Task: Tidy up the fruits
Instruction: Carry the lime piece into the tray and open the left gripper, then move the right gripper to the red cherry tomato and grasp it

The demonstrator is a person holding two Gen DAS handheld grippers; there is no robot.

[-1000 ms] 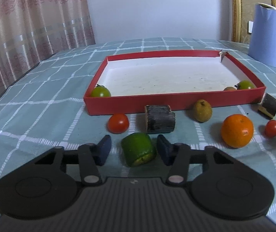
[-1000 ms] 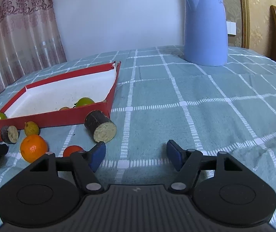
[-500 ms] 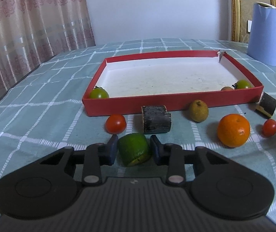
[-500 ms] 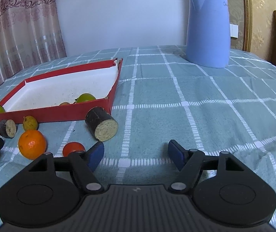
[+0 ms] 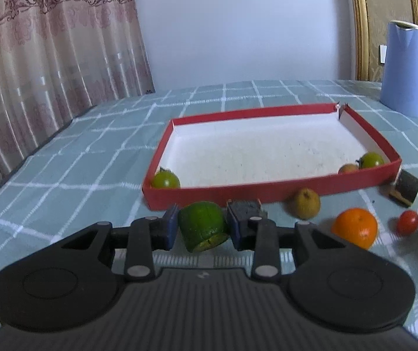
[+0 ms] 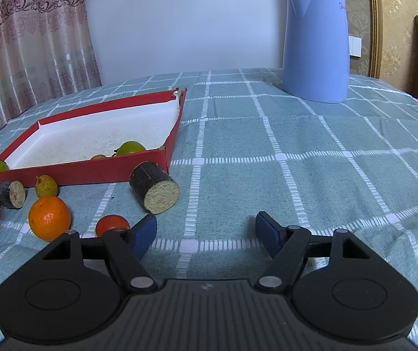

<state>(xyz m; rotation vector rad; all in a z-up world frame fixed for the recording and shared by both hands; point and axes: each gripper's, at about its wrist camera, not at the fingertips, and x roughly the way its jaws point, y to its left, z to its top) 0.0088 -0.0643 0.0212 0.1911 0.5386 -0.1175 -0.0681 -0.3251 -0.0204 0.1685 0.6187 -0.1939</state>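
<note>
The counter [image 6: 311, 152] wears a pale teal cloth with a white grid of dashed lines. The tray [image 5: 267, 188] is red outside and white, lightly speckled, inside. Each claw is black with blue pads [image 6: 143, 232]. The cut fruit [image 5: 203, 225] in the left claw [image 5: 202, 228] is bright green. The orange [image 5: 354, 227] is vivid orange, the small tomato [image 6: 112, 224] red, the two in the tray green. The log piece [image 6: 154, 186] has dark bark and a tan face. The kettle [image 6: 315, 44] is periwinkle blue; the curtain [image 5: 48, 58] is beige-pink with what looks like a maroon floral border.

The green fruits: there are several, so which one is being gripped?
The cut green fruit, clamped between the left gripper jaws in front of the red tray. The two round green tomatoes lie inside the tray, untouched.
</note>
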